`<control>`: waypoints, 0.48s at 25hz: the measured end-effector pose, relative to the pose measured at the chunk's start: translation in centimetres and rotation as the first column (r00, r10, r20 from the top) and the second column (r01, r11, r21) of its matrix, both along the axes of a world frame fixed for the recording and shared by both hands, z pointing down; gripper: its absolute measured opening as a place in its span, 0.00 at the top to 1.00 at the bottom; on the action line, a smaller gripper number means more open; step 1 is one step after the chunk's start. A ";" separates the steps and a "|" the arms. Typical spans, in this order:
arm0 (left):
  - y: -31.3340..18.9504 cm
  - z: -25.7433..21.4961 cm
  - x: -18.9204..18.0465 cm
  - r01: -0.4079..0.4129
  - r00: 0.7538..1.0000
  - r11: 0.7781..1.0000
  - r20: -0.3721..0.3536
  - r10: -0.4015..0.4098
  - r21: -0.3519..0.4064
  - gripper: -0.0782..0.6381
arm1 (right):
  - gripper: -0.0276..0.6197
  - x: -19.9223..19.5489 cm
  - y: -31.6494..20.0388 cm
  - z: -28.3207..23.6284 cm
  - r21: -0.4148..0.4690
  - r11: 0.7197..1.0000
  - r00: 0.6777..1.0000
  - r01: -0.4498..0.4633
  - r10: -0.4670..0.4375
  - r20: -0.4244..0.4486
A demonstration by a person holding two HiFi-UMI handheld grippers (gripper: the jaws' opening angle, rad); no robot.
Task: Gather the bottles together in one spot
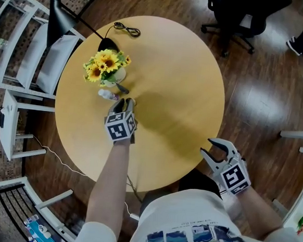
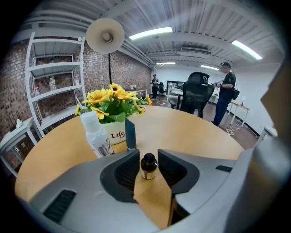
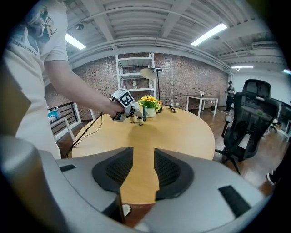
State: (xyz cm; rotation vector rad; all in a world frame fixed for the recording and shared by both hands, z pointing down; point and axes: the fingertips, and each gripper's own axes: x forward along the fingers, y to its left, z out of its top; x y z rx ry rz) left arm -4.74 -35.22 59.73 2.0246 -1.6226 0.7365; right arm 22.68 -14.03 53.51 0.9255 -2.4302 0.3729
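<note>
Round wooden table (image 1: 185, 94) on plank floor (image 1: 258, 90), brick wall (image 2: 132, 68) behind; flower pot (image 2: 117, 135), white bottle (image 2: 96, 136) and dark bottle (image 2: 130, 134) clustered; left gripper (image 2: 148, 154) parted around small amber bottle (image 2: 148, 166); right gripper (image 3: 143, 157) parted, empty.

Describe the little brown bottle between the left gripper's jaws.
The small brown bottle looks like amber glass and has a round black cap. It stands upright on the wooden table between the open jaws of the left gripper, which flank it closely without visibly pressing on it. A white bottle stands just beyond it.
</note>
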 end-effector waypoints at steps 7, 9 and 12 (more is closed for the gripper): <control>3.2 -6.9 0.6 -0.009 1.000 0.990 -0.009 0.010 0.141 0.70 | 0.72 -2.1 0.1 -1.7 0.045 0.999 0.999 -0.020 0.018 0.044; 5.6 -9.1 0.4 0.005 1.000 0.986 -0.030 0.000 0.168 0.70 | 0.73 -3.2 0.0 -2.6 0.067 0.998 0.998 -0.015 0.011 0.061; 10.2 -11.9 -0.4 0.013 0.997 0.982 -0.075 0.002 0.191 0.70 | 0.73 -5.3 0.4 -4.2 0.104 0.995 0.997 -0.003 -0.005 0.082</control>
